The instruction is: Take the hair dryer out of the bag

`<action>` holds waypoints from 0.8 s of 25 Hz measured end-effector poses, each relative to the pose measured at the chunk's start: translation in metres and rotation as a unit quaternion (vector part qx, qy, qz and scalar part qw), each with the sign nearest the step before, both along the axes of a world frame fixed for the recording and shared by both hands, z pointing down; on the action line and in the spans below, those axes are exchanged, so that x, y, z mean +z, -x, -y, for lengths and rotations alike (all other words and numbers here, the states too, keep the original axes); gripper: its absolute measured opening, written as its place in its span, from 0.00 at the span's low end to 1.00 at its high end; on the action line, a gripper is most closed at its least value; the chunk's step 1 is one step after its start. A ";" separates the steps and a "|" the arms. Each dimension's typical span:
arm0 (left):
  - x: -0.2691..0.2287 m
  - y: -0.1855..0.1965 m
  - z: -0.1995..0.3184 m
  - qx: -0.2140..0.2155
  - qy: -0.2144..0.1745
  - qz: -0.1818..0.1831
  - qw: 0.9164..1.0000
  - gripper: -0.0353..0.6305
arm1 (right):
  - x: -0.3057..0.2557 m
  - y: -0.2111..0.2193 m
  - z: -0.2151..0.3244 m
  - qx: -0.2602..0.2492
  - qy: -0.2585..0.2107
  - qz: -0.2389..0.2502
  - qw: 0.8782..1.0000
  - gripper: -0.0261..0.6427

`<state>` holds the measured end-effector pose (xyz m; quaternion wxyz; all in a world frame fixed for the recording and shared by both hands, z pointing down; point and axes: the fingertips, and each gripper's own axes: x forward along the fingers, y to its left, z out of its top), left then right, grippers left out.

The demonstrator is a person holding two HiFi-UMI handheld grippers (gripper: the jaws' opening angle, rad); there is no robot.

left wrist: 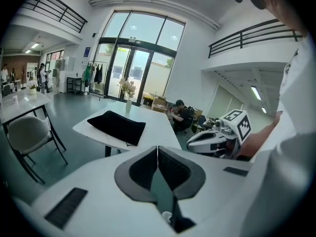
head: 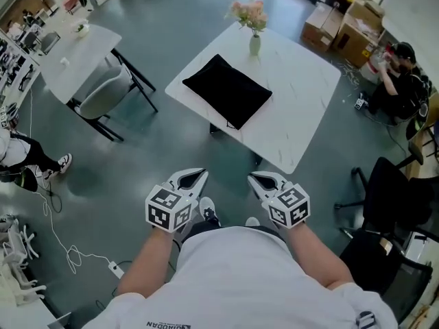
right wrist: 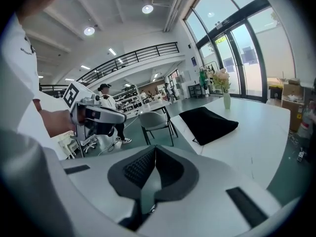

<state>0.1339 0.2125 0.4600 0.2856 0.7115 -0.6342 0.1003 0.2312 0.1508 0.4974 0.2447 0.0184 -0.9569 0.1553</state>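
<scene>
A flat black bag (head: 227,90) lies on the white table (head: 295,108), near its left corner; the same bag (left wrist: 117,126) shows ahead in the left gripper view and the bag (right wrist: 209,122) in the right gripper view. No hair dryer is visible. My left gripper (head: 200,175) and right gripper (head: 255,178) hover side by side over the floor, short of the table, both shut with nothing between the jaws. The left gripper (left wrist: 157,149) and the right gripper (right wrist: 155,148) show their pads pressed together.
A vase of pink flowers (head: 252,20) stands at the table's far corner. A second white table (head: 79,57) with a grey chair (head: 104,96) is at the left. Cardboard boxes (head: 343,22) and a seated person (head: 401,81) are at the right, a black office chair (head: 398,197) nearer.
</scene>
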 end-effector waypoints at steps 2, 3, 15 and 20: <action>-0.002 0.021 0.004 0.009 -0.005 -0.002 1.000 0.08 | -0.002 0.017 0.000 0.008 -0.003 -0.002 1.000 0.06; -0.004 0.030 0.006 0.016 -0.008 -0.002 1.000 0.08 | -0.002 0.025 0.001 0.014 -0.005 -0.004 1.000 0.06; 0.010 0.106 -0.006 0.079 -0.011 -0.010 0.997 0.08 | 0.011 0.082 -0.005 0.092 -0.006 -0.032 0.995 0.06; 0.018 0.116 -0.009 0.087 -0.006 -0.023 0.996 0.08 | 0.018 0.088 -0.011 0.102 0.005 -0.046 0.994 0.06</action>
